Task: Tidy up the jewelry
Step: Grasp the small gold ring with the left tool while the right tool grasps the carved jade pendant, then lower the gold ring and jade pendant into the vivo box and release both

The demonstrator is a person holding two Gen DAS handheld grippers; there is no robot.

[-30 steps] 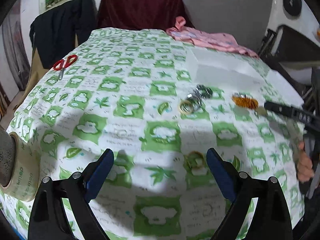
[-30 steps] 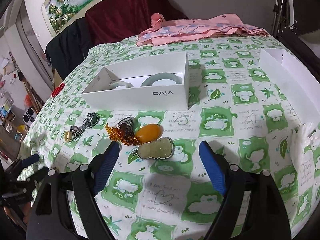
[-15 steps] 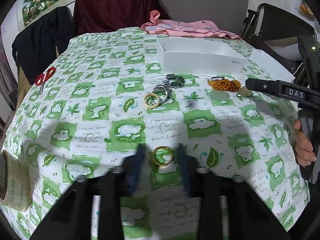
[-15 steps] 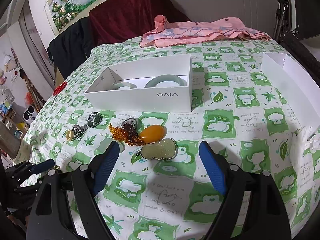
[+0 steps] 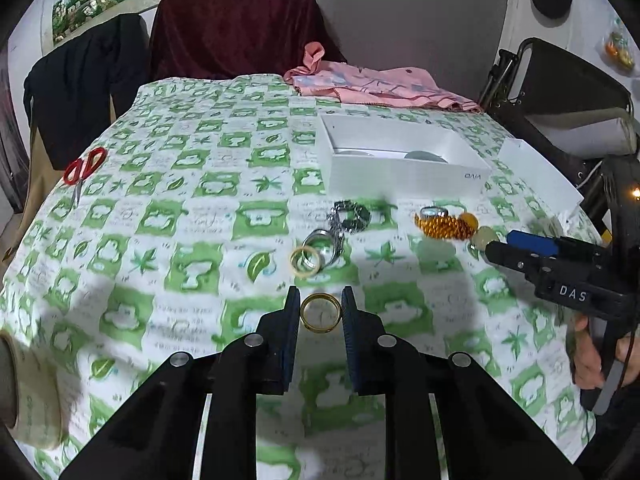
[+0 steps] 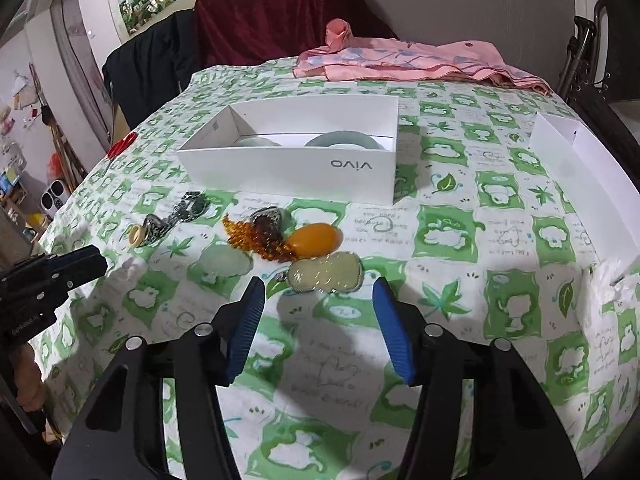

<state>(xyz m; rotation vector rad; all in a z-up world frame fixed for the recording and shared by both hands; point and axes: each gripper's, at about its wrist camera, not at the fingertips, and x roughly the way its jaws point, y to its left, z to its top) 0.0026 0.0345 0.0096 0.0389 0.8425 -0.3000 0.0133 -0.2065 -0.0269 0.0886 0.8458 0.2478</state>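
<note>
Pinched between the blue pads of the left tool (image 5: 321,312): a gold ring (image 5: 321,313), small, smooth-banded and glossy, sitting right at the fingertips over the green-and-white cloth of the bench (image 5: 168,240). Likely light and rigid, but slick and round (apt to squirt sideways under uneven pressure), so best held across its outer band, as here, not by the thin edge. Just beyond the tips, a pale ring (image 5: 305,261) touching a silver ring (image 5: 325,245), with a dark metal bracelet (image 5: 352,215) a little farther out. Farther ahead and to the right, an open white box (image 5: 404,178) with pale green bangles inside, the probable destination.

Right tool (image 6: 319,316) closing, pads not yet touching anything, with a pale green pendant (image 6: 325,273) in a silver setting just ahead of the tips. Looks hard, flat and possibly brittle; best taken across its shorter width by the metal rim. Touching its far side, an orange oval stone (image 6: 316,241) and a strand of amber beads (image 6: 256,236), loose and likely to drag along. Off to the left of the tips, a round pale stone (image 6: 224,262).
</note>
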